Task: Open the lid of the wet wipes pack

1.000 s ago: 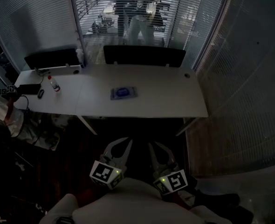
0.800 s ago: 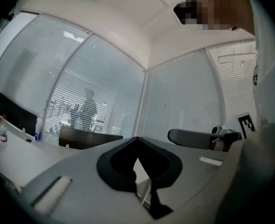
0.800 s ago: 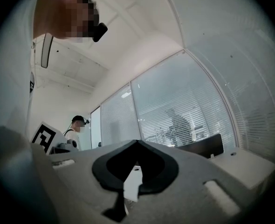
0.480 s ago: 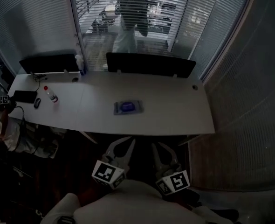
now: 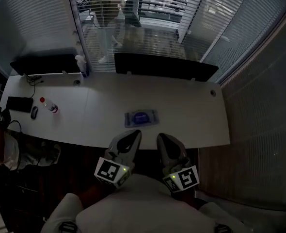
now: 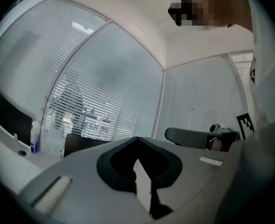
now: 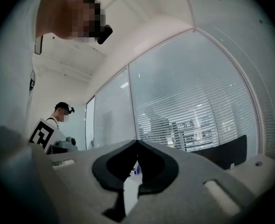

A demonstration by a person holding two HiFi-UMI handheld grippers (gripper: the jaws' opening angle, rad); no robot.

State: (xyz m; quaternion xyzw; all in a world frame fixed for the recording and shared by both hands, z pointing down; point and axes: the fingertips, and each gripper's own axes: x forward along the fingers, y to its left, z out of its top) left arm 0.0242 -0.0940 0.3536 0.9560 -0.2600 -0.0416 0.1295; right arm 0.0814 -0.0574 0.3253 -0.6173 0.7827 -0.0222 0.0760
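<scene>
1. Far off to the left of the left gripper (image 5: 135, 134), well apart from it, a small red-capped bottle (image 5: 49, 106) and a black device (image 5: 20, 104) lie on the white table (image 5: 196, 115). Neither belongs to the task.
2. At the table's near edge, the left gripper has its jaws pressed together. The tips meet and nothing is between them, as its own view confirms.
3. Just ahead of both grippers, roughly between the lines they point along, the wet wipes pack (image 5: 141, 117) lies flat on the table. It touches neither gripper, and its blue lid faces up and looks closed.
4. To the right of the pack's line, the right gripper (image 5: 161, 138) is likewise closed tip to tip and empty.
5. Judged from this, the step in hand is the reach, since the pack is untouched. The next move calls for bringing one gripper down to steady the pack. The other must work a tip under the lid's free edge, but which side that edge is on cannot be told.
6. Only the head view shows the pack and both grippers together.
7. Both gripper views look level over the table toward the blinds (image 6: 91, 101) and miss the pack. The left gripper view adds a spray bottle (image 6: 33, 135) at its left, and the right gripper view alone shows another person (image 7: 58, 120) standing at its left.
</scene>
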